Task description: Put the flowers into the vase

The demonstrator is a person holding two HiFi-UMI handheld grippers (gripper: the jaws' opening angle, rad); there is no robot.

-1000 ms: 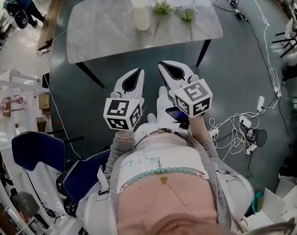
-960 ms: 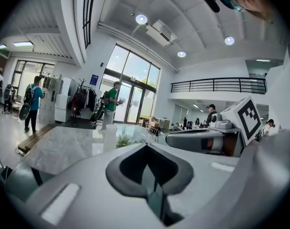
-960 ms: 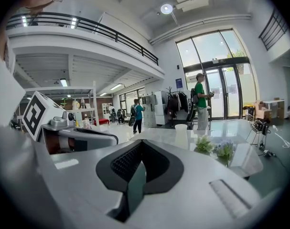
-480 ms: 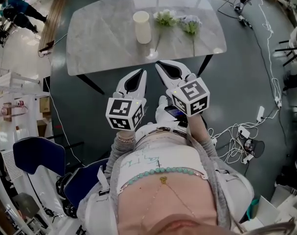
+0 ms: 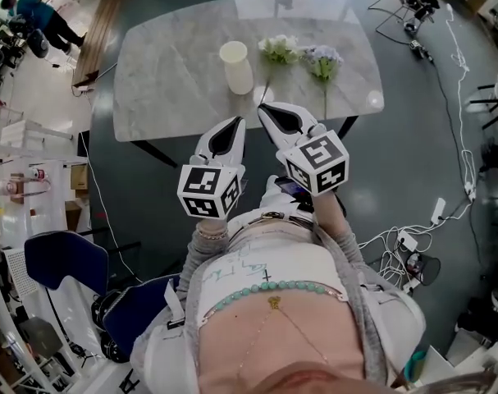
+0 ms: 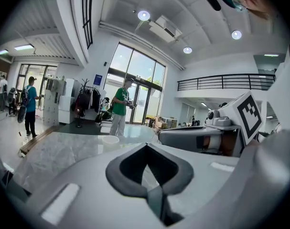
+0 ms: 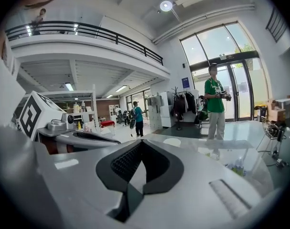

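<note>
Grey marble-topped table (image 5: 166,72) in an open hall: approach to the flowers.
Left gripper (image 5: 237,122) and right gripper (image 5: 262,107) hover at the near edge, both sets of jaws clenched on nothing. Cream cylindrical vase (image 5: 236,66) stands upright with no stems in it; white-bloomed flower (image 5: 279,49) and lilac-bloomed flower (image 5: 322,57) lie beside it. Advised: open the jaws early and grasp one stem low.

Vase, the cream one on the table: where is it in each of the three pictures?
Head view: the vase stands upper middle, on the marble table.
Left gripper view: only its rim shows, just above the jaws, left of centre.
Right gripper view: its rim shows just above the jaws, right of centre.
Shared landmark: the marble table under it, in all three.
</note>
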